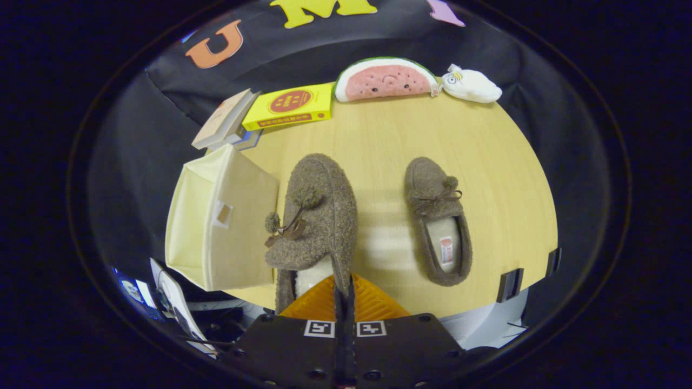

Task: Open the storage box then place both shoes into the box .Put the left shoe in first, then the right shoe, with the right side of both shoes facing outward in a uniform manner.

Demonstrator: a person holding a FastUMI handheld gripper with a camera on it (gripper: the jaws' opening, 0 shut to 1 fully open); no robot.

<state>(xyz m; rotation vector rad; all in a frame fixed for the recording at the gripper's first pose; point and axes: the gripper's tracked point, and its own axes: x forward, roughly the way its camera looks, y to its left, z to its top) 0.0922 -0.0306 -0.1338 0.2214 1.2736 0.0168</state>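
Storage box (pixel 216 221): at far left of surface (pixel 378 135), tipped on its side, mouth not visible from here.
Left shoe (pixel 319 216): just beside box, heel rim pinched, apparently lifted for loading first.
Fingers (pixel 344 294): closed on left shoe's heel wall.
Right shoe (pixel 439 221): flat on surface, well apart, awaiting second turn.
Books (pixel 259 113), plush toys (pixel 411 81): along far edge, clear of work.
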